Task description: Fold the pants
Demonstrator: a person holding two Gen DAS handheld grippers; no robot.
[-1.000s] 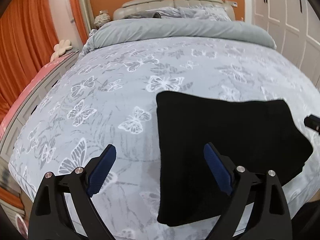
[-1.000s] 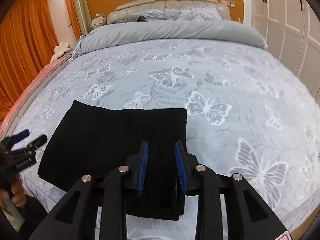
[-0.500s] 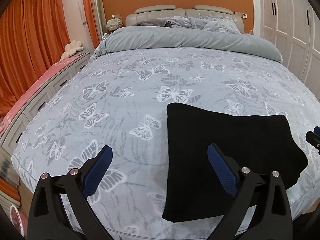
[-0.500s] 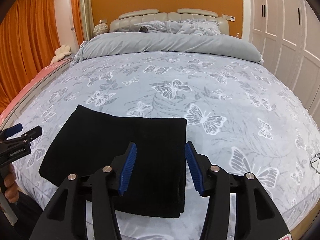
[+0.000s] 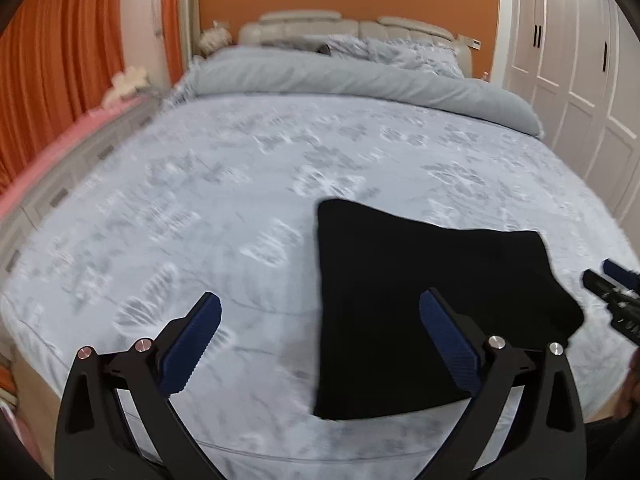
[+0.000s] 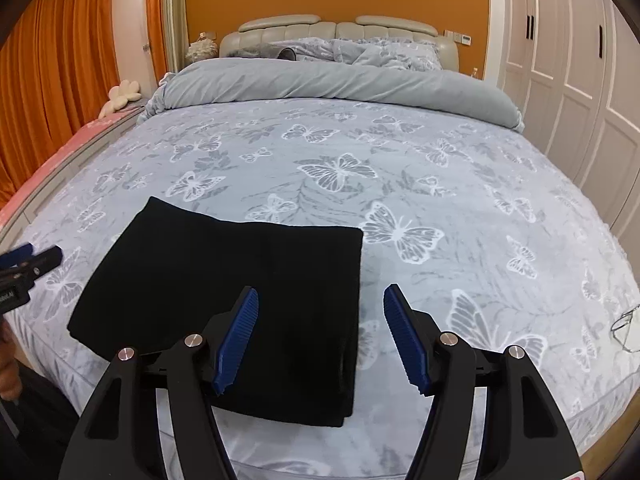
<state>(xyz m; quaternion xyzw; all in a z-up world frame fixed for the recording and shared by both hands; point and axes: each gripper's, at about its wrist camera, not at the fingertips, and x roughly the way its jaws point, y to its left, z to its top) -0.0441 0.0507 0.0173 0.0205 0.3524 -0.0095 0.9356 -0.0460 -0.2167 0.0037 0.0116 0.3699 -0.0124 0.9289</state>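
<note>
The black pants (image 5: 440, 256) lie folded into a flat rectangle on the butterfly-print bed cover (image 5: 240, 208), near the bed's front edge. My left gripper (image 5: 320, 300) hovers above their left edge, its jaws wide and still opening, and nothing touches the blue pads. In the right wrist view, my right gripper (image 6: 320, 292) hangs over the right edge of the pants (image 6: 224, 264). Its jaws are opening and hold nothing. The left gripper's tips (image 6: 40, 254) show at that view's left edge.
A rolled grey duvet (image 6: 340, 84) and pillows lie at the padded headboard (image 6: 328, 28). Orange curtains (image 6: 60, 60) and a pink-topped bench (image 6: 60, 152) run along the left. White wardrobe doors (image 6: 568, 80) stand on the right. The bed's front edge is close below the grippers.
The right gripper's jaws have gone from nearly shut to well apart above the pants. The left jaws widened a little and that gripper drew back and up. The pants stayed put.
</note>
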